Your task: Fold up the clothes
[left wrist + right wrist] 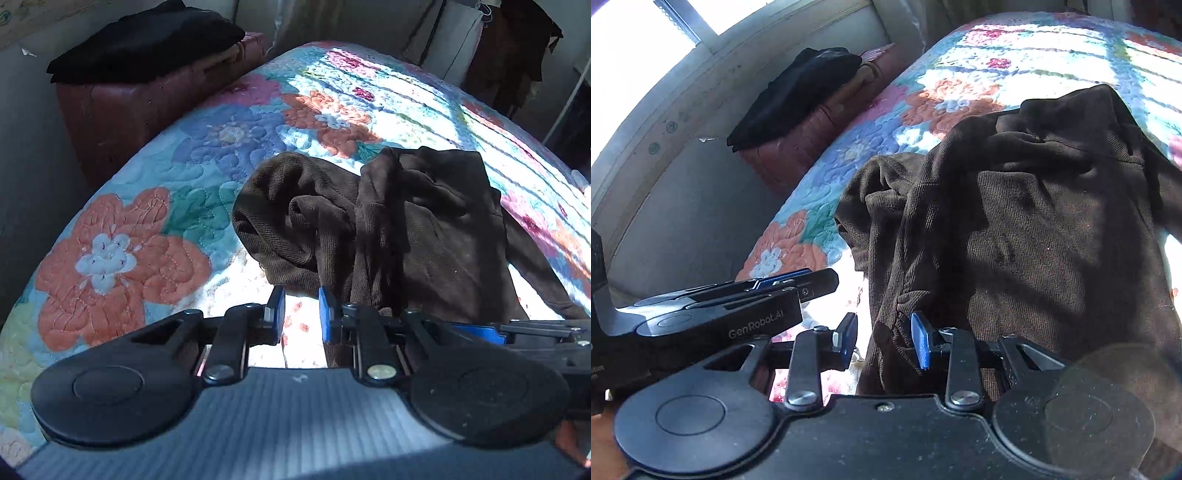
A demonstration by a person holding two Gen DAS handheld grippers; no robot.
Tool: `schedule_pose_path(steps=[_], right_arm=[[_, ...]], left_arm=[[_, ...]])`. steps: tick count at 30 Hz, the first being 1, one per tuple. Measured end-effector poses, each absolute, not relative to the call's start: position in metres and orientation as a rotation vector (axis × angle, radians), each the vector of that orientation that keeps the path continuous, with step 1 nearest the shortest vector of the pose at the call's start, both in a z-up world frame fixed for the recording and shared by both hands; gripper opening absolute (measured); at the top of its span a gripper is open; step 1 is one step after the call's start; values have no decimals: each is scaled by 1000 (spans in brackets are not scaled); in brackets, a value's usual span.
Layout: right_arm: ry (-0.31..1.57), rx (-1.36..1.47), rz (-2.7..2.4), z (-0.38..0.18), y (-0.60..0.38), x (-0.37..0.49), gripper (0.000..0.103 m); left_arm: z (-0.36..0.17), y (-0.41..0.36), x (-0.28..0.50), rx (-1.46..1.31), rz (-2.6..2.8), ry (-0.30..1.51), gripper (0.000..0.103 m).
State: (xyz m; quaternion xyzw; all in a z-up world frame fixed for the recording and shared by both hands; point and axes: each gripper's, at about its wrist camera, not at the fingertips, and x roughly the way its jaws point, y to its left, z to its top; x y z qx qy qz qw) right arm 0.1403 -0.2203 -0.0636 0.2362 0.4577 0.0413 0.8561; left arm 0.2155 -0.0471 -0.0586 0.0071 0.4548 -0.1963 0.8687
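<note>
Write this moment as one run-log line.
left gripper: open, empty | right gripper: open, cloth edge between jaws | crumpled dark brown ribbed garment: on floral quilt

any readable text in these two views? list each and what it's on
"GenRobot.AI": on the side of the left gripper, seen in the right wrist view.
Small pale lettering at the far left edge of that same gripper body: cut off and too small to read.
Green round marks on the pale board by the wall: too blurred to read.
Left wrist view: no readable text.
</note>
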Motion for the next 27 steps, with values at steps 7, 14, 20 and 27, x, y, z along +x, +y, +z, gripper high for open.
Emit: schedule_pose_path(steps=[7,14,20,27], right_arm=[[930,480,106,-80,-224,167,56],[917,440,88,-94,-231,200,59],[858,367,127,-98,-231,204,12],[678,248,269,-71,-209,164,11]], left_arm=[[-72,-39,217,-30,-432,917,20],[-86,-41,220,79,-356,928,23],[-75,-23,210,0,-402,907,23],[-56,-9,202,-136,-499,840,33]])
